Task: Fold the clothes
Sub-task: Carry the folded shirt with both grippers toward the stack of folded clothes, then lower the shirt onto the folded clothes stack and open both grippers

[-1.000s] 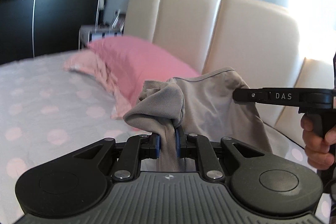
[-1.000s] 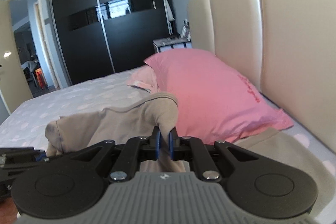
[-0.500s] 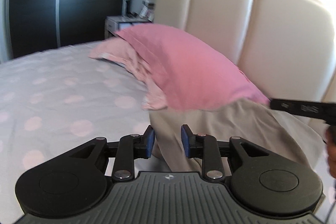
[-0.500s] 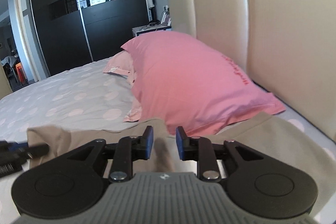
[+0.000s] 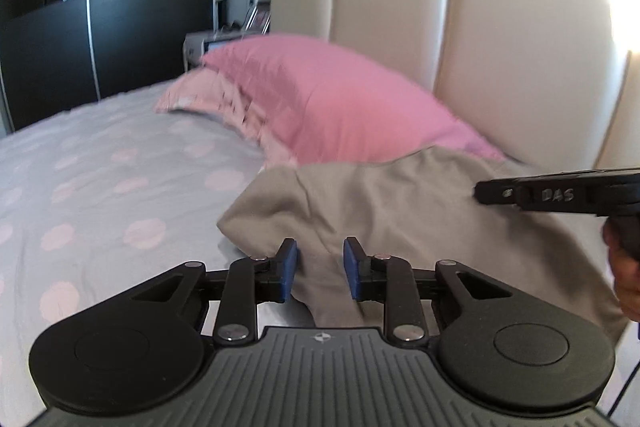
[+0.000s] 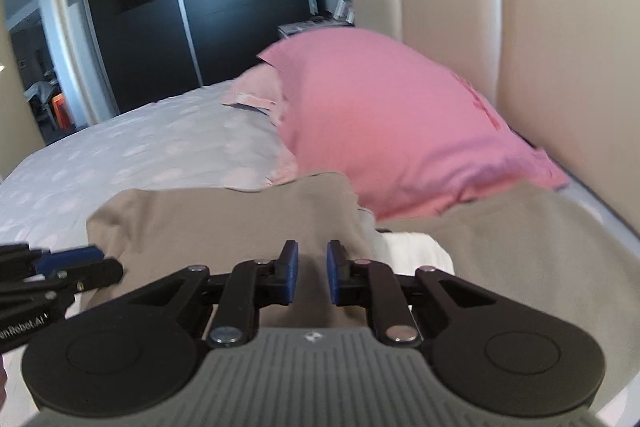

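Bedroom, polka-dot grey bedsheet (image 5: 100, 187); taupe soft cotton garment (image 5: 392, 203) lies crumpled against the pink pillow (image 5: 340, 107). Left gripper (image 5: 318, 269) and right gripper (image 6: 309, 273) both closing, fabric between the spread pads, not pinched. Risk: jaws bunch several layers or snag the sheet, skewing the fold.

Pink pillow (image 5: 340, 103) blurred at edges; red lettering on it (image 6: 478, 101) unreadable. Grey garment (image 5: 400, 211) hides pillow's lower corner, near end lost under gripper body. Hand (image 5: 624, 267) cut by right edge. Nightstand (image 5: 212, 45) clutter too small to identify.
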{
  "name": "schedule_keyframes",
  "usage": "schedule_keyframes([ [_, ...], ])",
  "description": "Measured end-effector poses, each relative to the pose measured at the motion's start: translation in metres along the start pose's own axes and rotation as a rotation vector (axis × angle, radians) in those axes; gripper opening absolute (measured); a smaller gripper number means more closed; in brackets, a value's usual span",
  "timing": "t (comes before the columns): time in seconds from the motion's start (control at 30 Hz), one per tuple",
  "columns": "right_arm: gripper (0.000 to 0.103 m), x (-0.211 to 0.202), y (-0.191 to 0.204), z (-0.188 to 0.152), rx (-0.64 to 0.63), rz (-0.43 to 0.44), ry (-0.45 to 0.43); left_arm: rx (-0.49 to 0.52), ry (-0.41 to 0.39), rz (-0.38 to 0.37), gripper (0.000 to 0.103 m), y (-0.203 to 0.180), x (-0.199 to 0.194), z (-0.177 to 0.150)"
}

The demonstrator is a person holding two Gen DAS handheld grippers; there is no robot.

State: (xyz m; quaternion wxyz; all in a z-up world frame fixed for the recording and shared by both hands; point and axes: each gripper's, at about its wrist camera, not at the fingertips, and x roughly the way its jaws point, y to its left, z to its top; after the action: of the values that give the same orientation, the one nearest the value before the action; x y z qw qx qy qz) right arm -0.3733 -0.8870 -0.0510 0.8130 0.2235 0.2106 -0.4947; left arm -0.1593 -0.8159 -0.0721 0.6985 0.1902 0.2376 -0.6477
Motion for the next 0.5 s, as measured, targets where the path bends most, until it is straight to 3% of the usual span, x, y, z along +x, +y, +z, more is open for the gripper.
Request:
schedule_keyframes([
  [0.07, 0.008, 0.010, -0.006, -0.003, 0.012, -0.029, 0.004, -0.034, 0.012, 0.010, 0.024, 0.006, 0.012, -0.001],
  [0.33, 0.007, 0.023, -0.014, -0.011, 0.042, -0.113, -0.015, -0.094, 0.009, 0.072, 0.032, 0.025, 0.011, -0.003],
  [0.43, 0.022, 0.011, -0.024, -0.011, 0.080, -0.165, -0.024, -0.111, 0.001, 0.103, 0.032, 0.030, -0.003, -0.002],
  [0.5, 0.022, -0.006, -0.028, -0.010, 0.078, -0.158, -0.042, -0.125, -0.021, 0.129, 0.032, 0.032, -0.018, -0.003],
])
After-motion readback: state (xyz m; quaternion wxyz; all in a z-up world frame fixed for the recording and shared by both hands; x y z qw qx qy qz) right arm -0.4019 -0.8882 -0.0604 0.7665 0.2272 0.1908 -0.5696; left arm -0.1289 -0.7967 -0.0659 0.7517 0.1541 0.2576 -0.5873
